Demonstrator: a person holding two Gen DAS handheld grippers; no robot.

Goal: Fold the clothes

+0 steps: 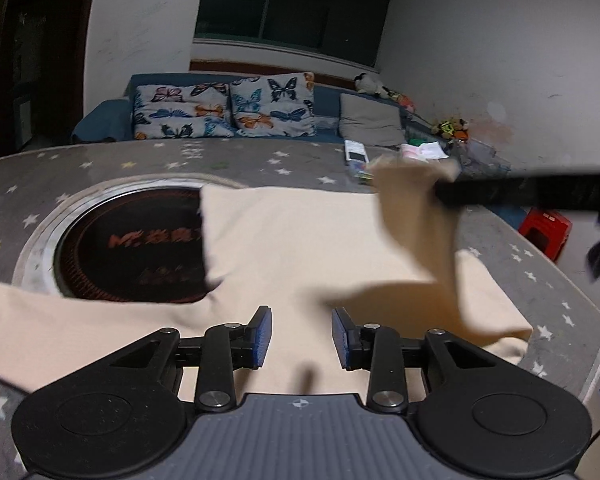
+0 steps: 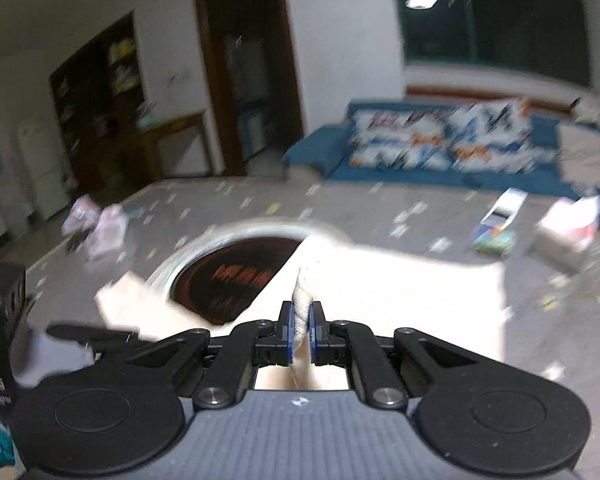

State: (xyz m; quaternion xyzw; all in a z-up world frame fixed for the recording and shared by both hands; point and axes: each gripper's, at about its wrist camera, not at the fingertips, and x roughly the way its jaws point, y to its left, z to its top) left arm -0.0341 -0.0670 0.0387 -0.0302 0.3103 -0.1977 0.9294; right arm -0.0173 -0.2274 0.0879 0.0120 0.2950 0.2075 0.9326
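Note:
A cream garment (image 1: 300, 240) lies spread on the grey star-patterned table (image 1: 100, 168), partly covering a round black cooker. My left gripper (image 1: 302, 332) hovers open just above the garment's near part, with nothing between its blue pads (image 1: 262, 332). In the right wrist view my right gripper (image 2: 302, 326) is shut on a bunched fold of the same cream garment (image 2: 400, 288). From the left wrist view that gripper (image 1: 438, 190) shows as a dark blurred bar holding a flap of cloth (image 1: 416, 220) lifted above the table at the right.
The round black cooker (image 1: 136, 248) is set into the table at the left. Packets and a remote-like box (image 1: 356, 156) lie near the far edge. Behind stands a blue sofa with butterfly cushions (image 1: 224, 110). A red stool (image 1: 544, 232) is beyond the table's right edge.

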